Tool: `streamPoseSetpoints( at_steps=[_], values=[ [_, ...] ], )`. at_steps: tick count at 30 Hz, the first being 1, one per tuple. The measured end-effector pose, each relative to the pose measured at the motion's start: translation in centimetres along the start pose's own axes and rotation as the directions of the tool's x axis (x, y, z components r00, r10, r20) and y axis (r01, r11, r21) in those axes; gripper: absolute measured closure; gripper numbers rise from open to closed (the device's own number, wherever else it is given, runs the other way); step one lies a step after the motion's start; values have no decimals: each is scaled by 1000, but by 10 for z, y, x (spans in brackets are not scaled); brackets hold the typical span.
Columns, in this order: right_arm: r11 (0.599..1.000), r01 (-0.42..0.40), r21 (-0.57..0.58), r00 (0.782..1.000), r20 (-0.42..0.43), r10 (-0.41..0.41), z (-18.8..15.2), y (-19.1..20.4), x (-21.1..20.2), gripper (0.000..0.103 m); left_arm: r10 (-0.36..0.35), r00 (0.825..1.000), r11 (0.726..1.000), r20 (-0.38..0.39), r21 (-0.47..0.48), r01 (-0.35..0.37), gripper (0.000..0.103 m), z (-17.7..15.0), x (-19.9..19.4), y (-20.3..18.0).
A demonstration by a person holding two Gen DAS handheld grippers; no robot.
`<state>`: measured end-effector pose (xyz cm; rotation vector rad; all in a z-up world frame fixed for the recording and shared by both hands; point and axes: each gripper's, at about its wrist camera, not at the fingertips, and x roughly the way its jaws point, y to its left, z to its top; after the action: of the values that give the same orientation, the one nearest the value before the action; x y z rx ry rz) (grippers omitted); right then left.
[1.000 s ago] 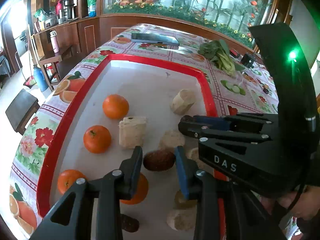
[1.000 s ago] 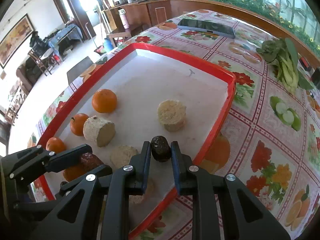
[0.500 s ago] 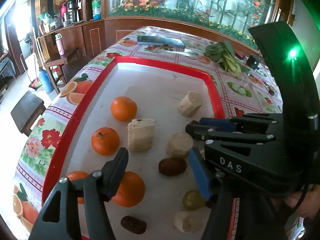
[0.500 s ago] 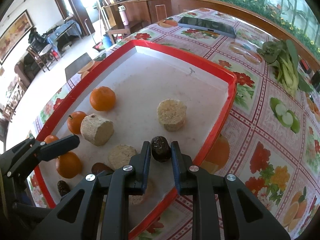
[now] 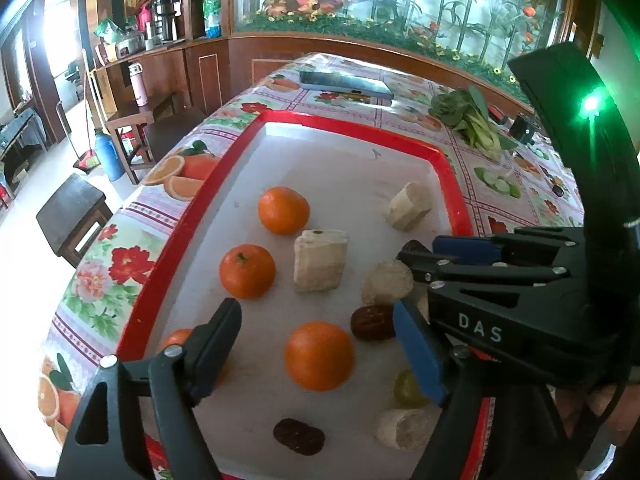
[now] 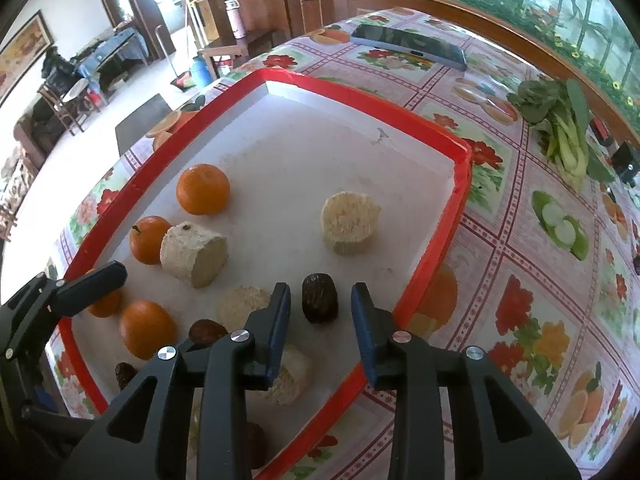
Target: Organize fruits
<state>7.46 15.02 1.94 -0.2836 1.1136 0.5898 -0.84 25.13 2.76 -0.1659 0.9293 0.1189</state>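
Observation:
A red-rimmed tray (image 5: 448,160) with a white floor holds several oranges, pale cut fruit chunks, dark dates and a green grape (image 5: 406,390). My left gripper (image 5: 320,340) is open and empty above one orange (image 5: 319,356), with a date (image 5: 372,322) by its right finger. My right gripper (image 6: 321,320) is open; a dark date (image 6: 319,298) lies on the tray (image 6: 456,216) between its fingertips, not held. The right gripper also shows in the left wrist view (image 5: 424,256), and a left finger in the right wrist view (image 6: 92,286).
The tray sits on a table with a floral, fruit-print cloth (image 6: 540,280). A phone (image 6: 408,46) lies beyond the tray and leafy greens (image 6: 564,128) lie to the right. A stool (image 5: 74,216) and chair stand on the floor at left.
My right gripper opened and let go of the dark date, which now lies on the tray. My left gripper opened wide and drew back from its date, over an orange.

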Motion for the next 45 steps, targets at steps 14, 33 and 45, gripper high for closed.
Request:
streamPoseSetpoints(
  at_steps=[14, 33, 45],
  values=[
    [998, 56, 13, 988, 144, -57, -24, 7, -71, 17, 60, 997, 996, 40, -73, -57, 7, -11, -37, 5],
    [995, 104, -7, 977, 189, -101, -166, 7, -123, 14, 221, 974, 951, 52, -233, -203, 0, -96, -102, -17],
    [991, 123, -54, 981, 159, -113, -181, 2, -116, 14, 292, 951, 940, 106, -217, -265, 0, -117, -118, -44]
  ],
)
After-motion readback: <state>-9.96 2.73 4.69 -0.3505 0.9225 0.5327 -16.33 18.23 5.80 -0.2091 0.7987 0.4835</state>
